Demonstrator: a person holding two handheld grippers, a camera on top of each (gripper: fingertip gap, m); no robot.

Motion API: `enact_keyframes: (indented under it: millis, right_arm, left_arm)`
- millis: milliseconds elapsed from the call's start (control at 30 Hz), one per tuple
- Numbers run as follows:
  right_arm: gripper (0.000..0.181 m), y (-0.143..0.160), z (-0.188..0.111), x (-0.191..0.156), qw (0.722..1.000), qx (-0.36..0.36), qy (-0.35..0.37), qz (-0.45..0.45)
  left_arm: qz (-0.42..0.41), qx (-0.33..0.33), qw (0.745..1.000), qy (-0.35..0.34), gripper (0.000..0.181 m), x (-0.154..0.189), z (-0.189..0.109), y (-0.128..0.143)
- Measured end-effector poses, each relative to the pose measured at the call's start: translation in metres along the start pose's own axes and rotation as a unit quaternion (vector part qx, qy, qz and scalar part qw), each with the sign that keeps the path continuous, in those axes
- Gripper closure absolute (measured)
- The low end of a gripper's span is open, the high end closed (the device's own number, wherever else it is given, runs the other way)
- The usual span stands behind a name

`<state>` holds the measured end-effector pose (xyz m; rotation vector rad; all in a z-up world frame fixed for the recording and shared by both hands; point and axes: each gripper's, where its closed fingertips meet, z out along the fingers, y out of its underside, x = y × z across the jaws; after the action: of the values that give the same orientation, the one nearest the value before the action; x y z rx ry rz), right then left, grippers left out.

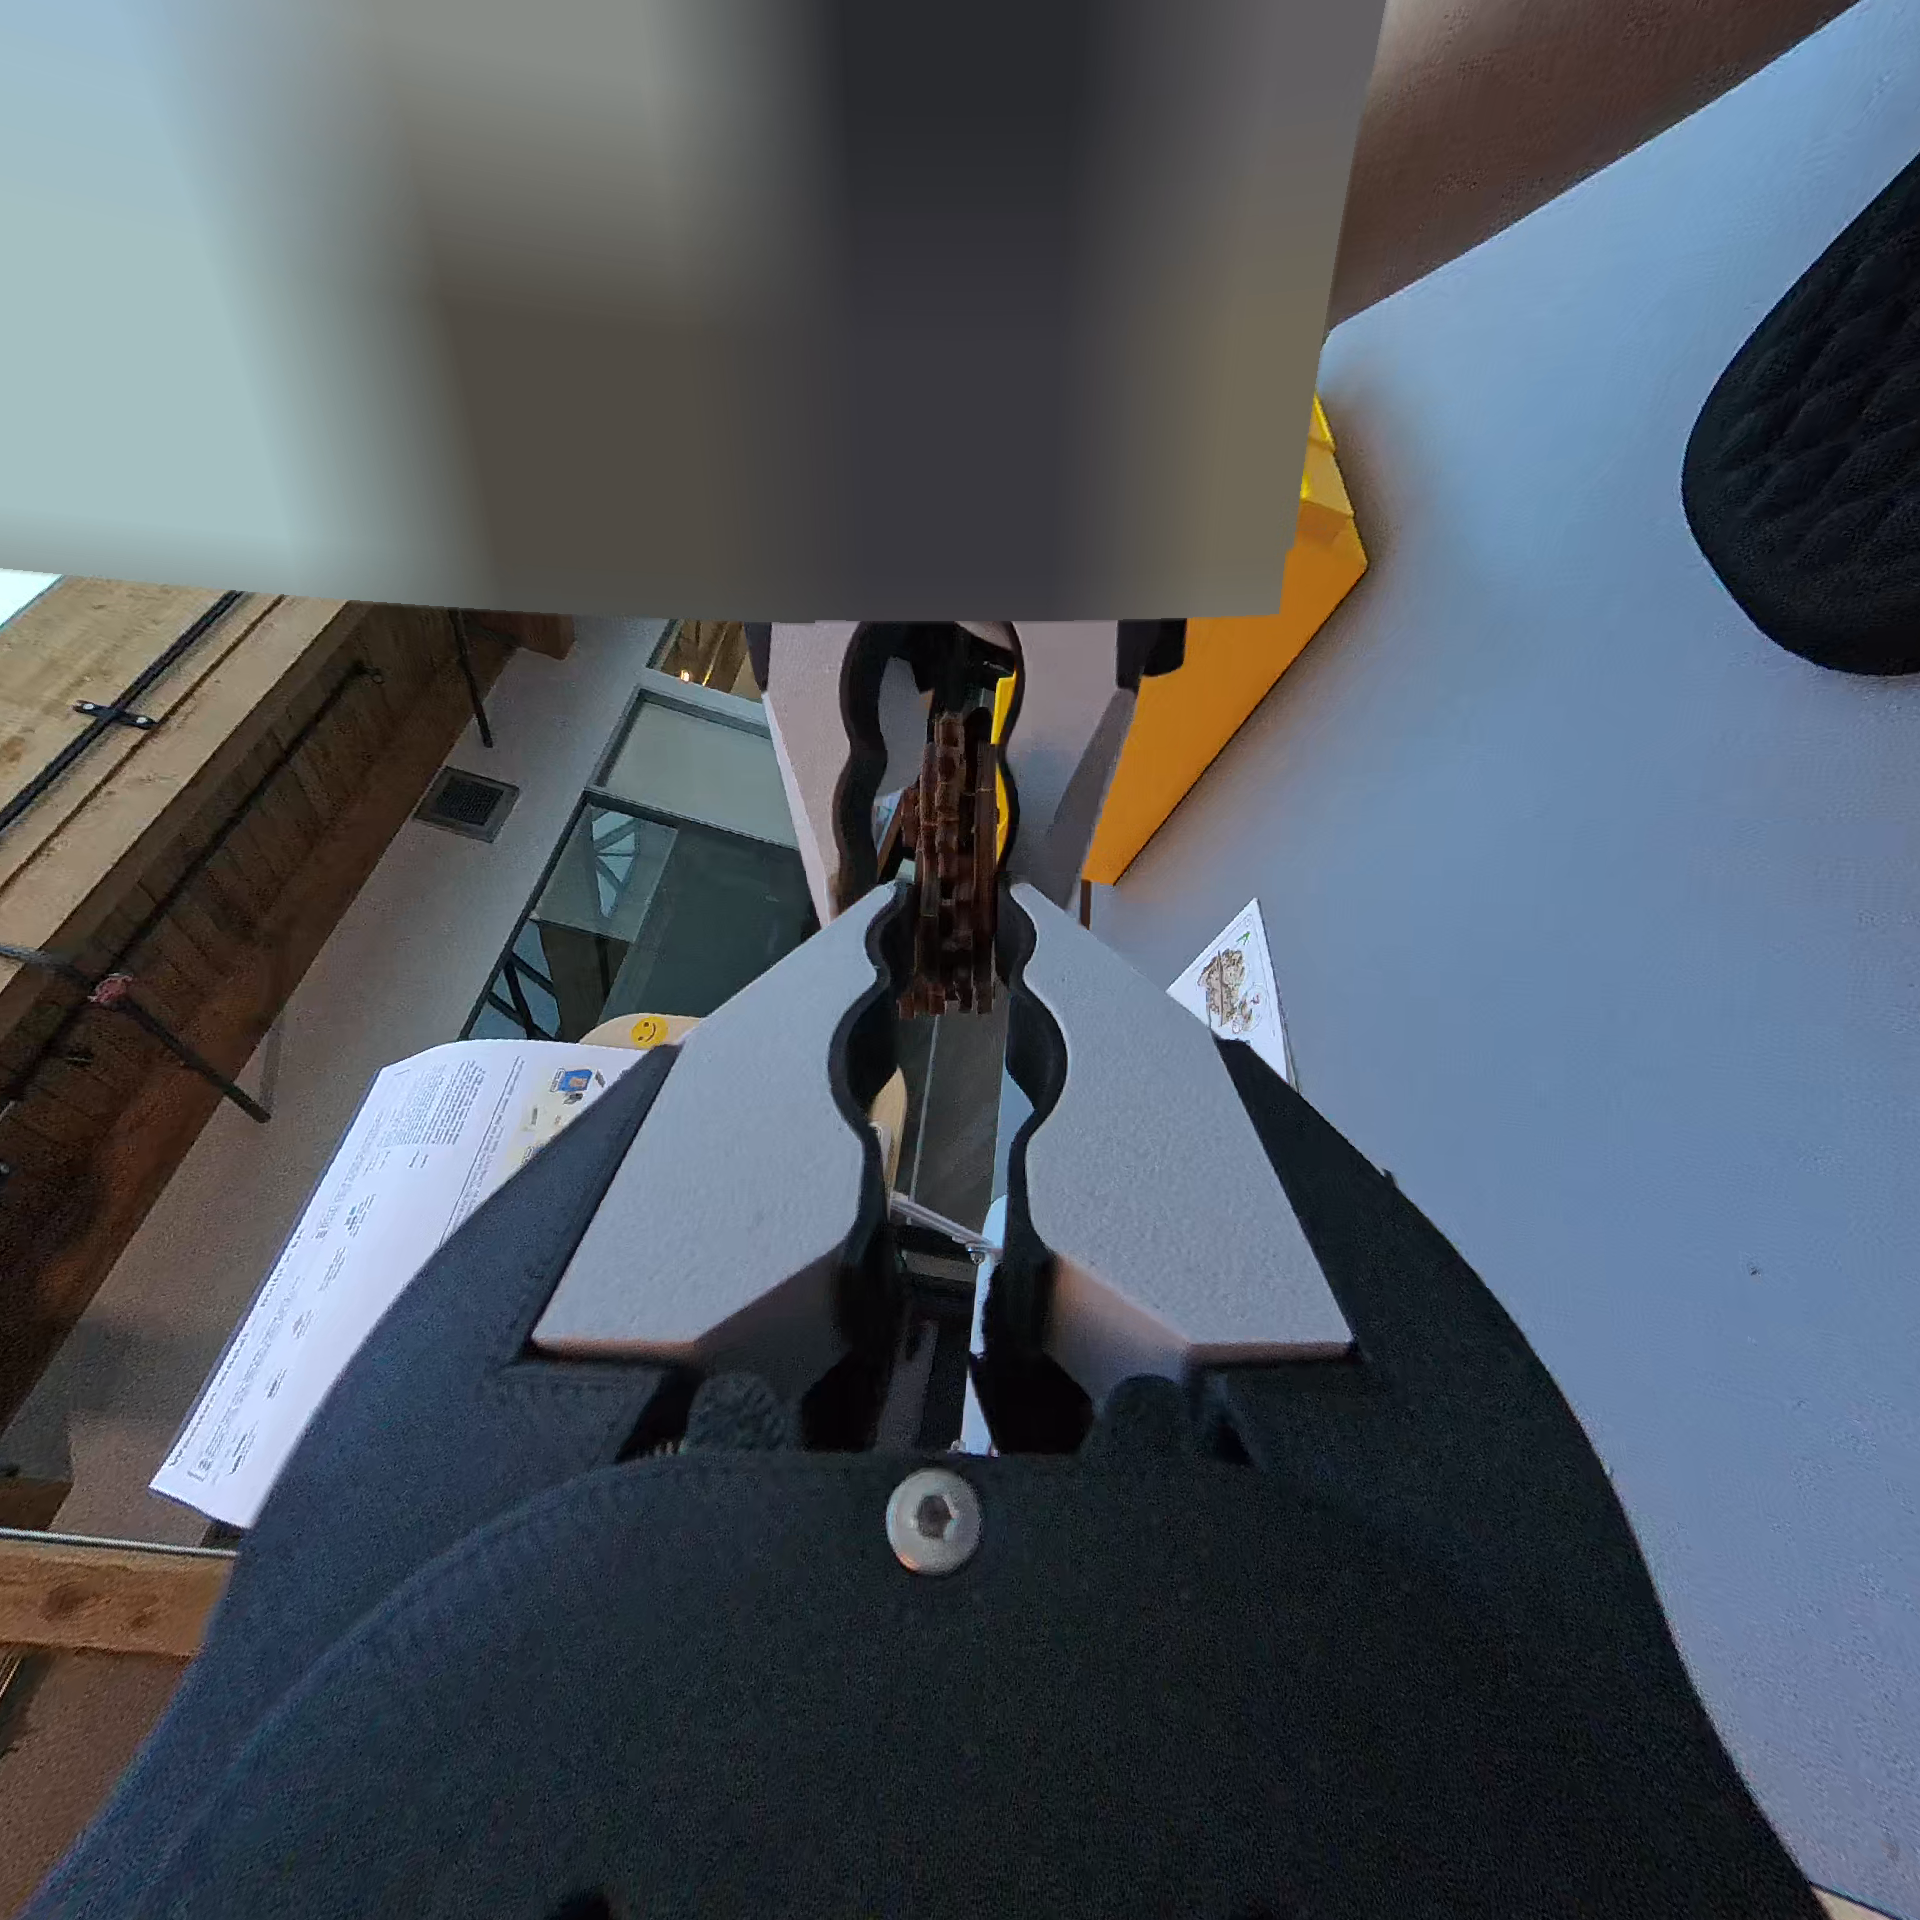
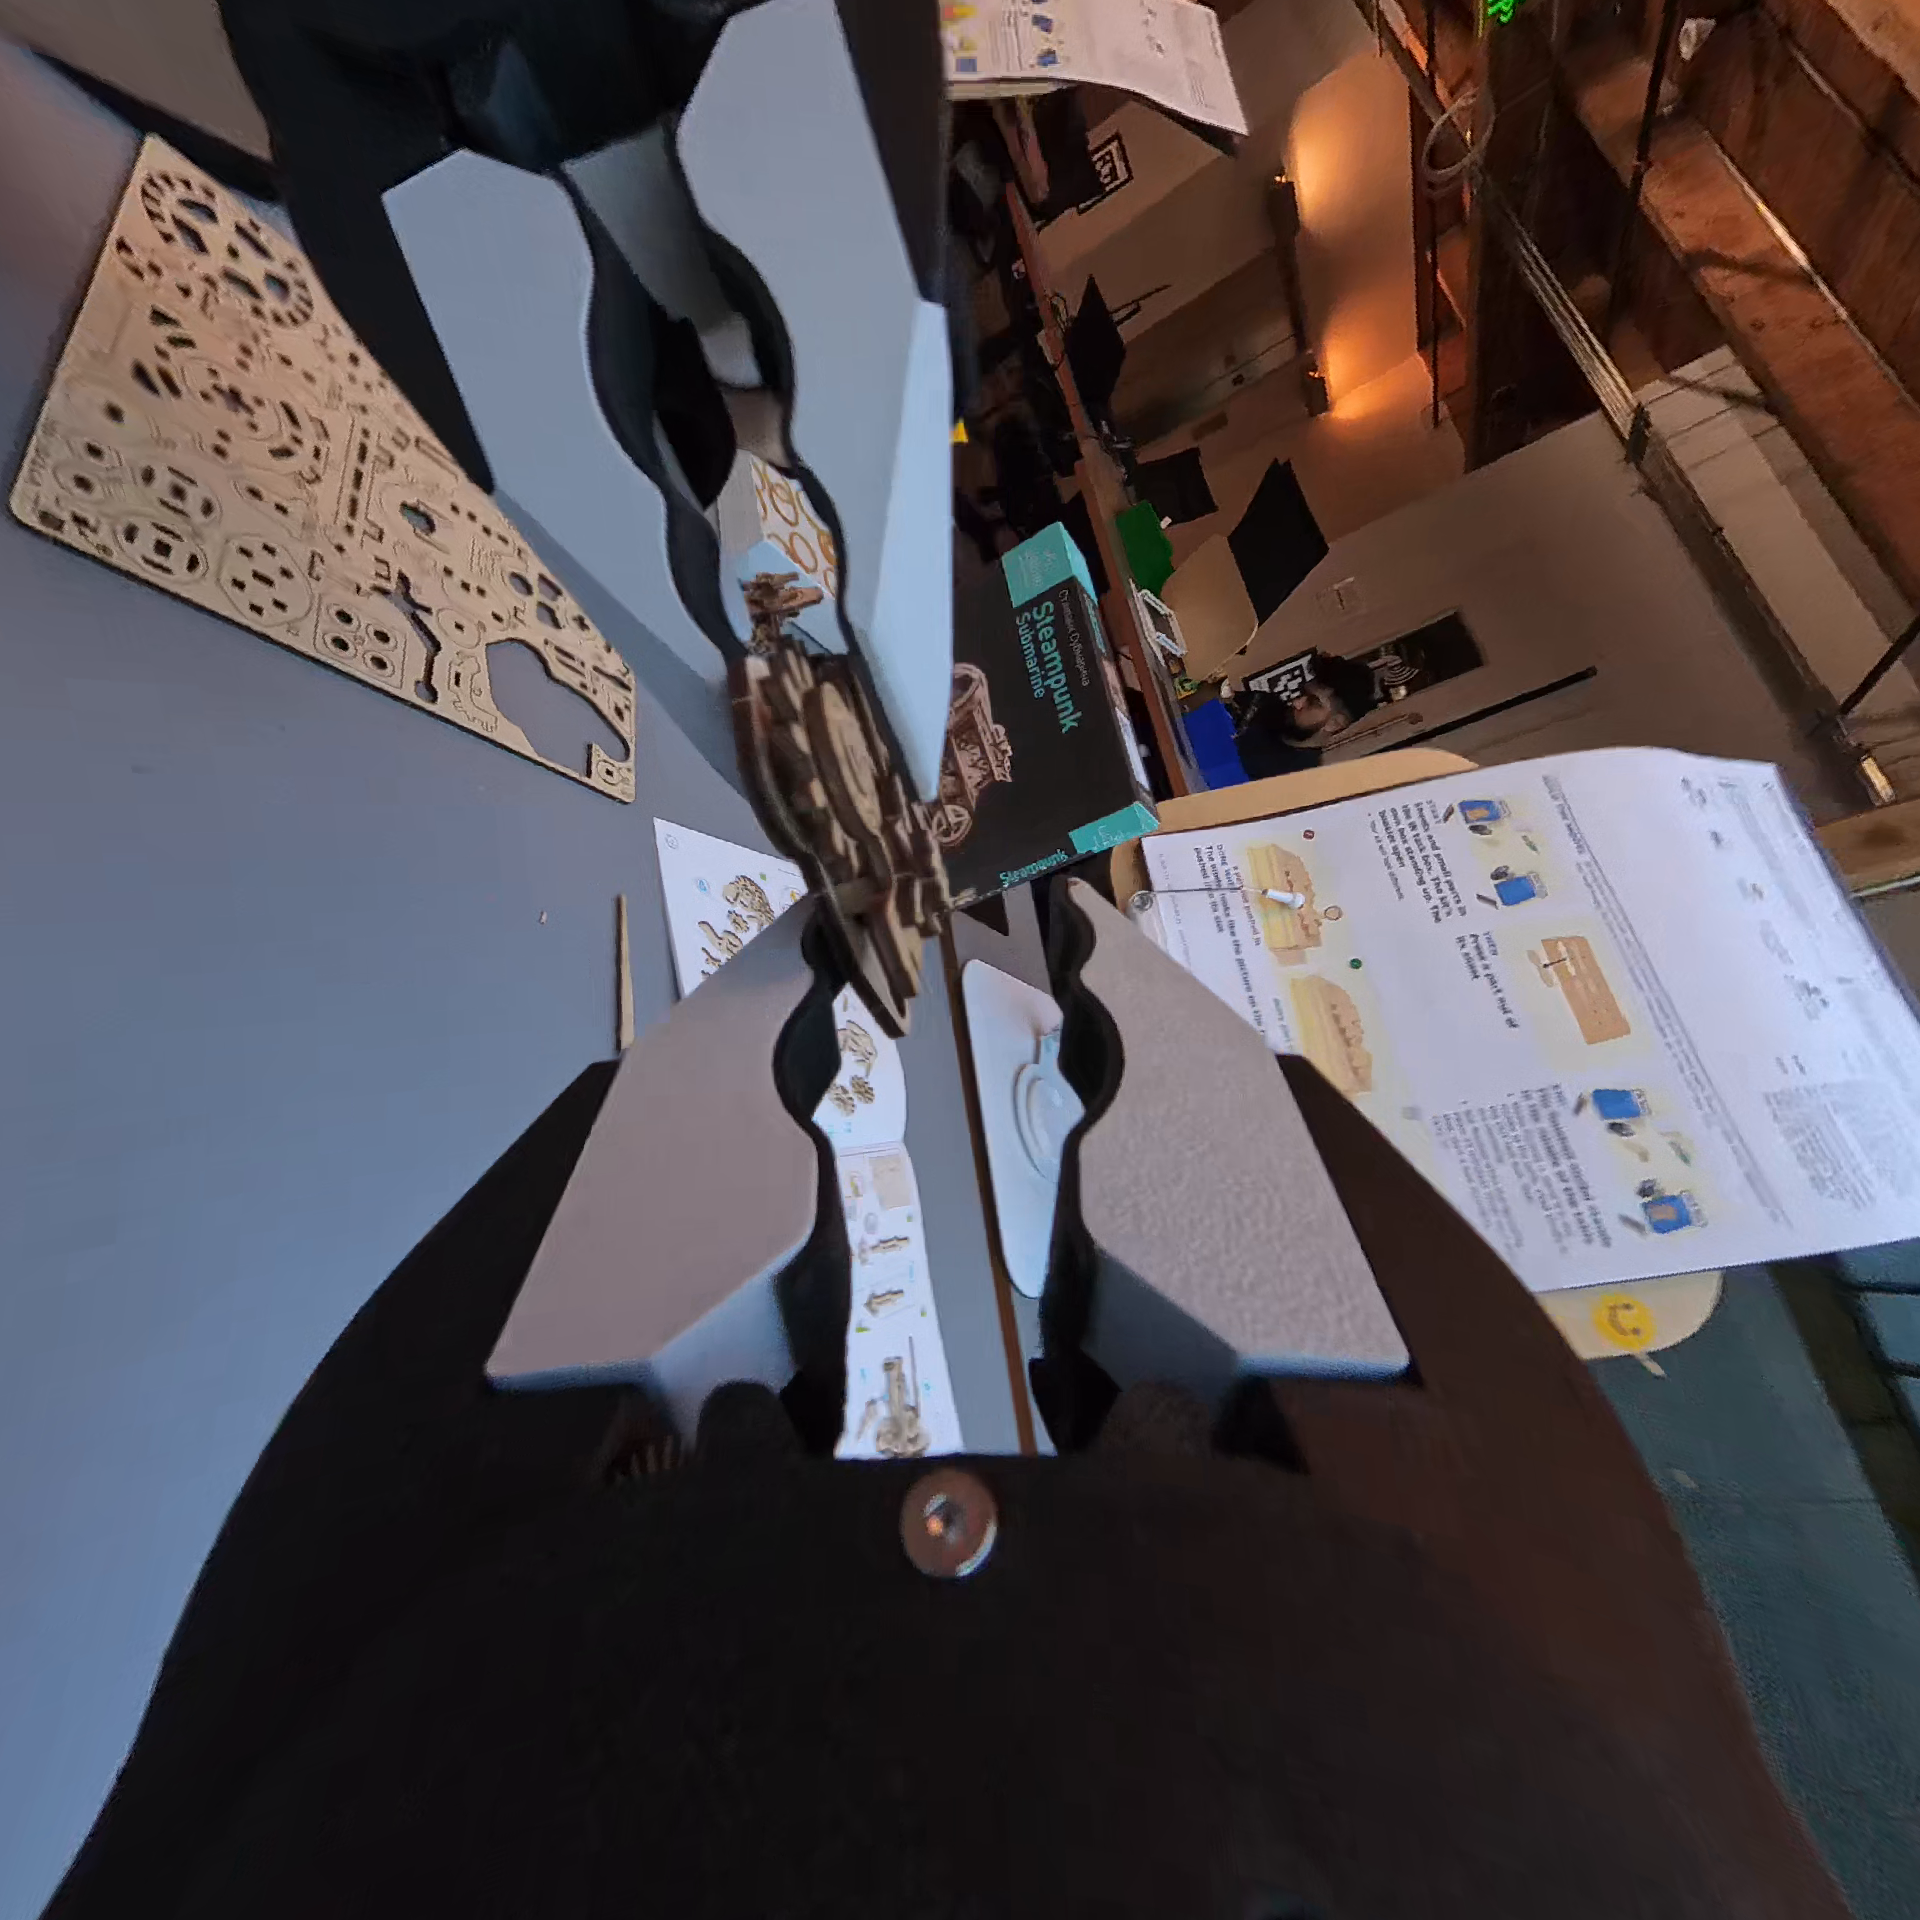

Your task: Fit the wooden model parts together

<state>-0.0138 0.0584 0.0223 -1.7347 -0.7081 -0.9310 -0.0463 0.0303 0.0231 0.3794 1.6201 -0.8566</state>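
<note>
A small dark wooden model assembly (image 1: 951,914) made of stacked gear-like layers is held up above the grey table (image 1: 1558,935). My left gripper (image 1: 956,909) is shut on it at its fingertips. In the right wrist view the same assembly (image 2: 831,790) hangs from the left gripper (image 2: 821,717), which comes down from the top. My right gripper (image 2: 945,904) faces it with its jaws apart around the assembly's lower end. The left fingertip (image 2: 805,935) touches the wood and a gap shows at the other finger. The right gripper's fingers (image 1: 857,769) show beyond the assembly.
A light wooden part sheet (image 2: 291,447) with many cut-outs lies flat on the table. A dark kit box (image 2: 1049,727), an instruction booklet (image 2: 883,1195), a white dish (image 2: 1013,1122) and a thin wooden stick (image 2: 621,966) are nearby. A printed page (image 2: 1558,987) stands at the right. My two grippers' fingertips are within a few centimetres of each other.
</note>
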Motion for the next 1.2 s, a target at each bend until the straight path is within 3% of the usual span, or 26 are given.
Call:
enact_keyframes:
  millis: [67,333,733,867,1200]
  right_arm:
    - [0.132,0.006,0.001,0.003,0.999,-0.005,-0.008,0.036]
    - [0.126,0.024,0.026,-0.011,0.991,-0.122,0.01,-0.059]
    - [0.15,0.022,0.029,-0.01,0.989,-0.126,0.029,-0.074]
    - [0.154,0.023,0.028,-0.017,0.991,-0.12,0.006,-0.052]
    - [0.148,0.037,0.035,-0.022,0.987,-0.149,0.001,-0.054]
  left_arm:
    - [0.0,0.0,1.0,-0.002,0.169,-0.001,0.0,0.0]
    - [-0.032,-0.03,0.999,0.014,0.169,0.006,0.013,-0.004]
    - [-0.034,-0.023,0.999,0.025,0.169,0.012,0.016,-0.01]
    - [-0.047,-0.024,0.998,0.039,0.169,0.014,0.016,-0.01]
    - [-0.064,-0.047,0.995,0.063,0.169,0.02,0.019,0.001]
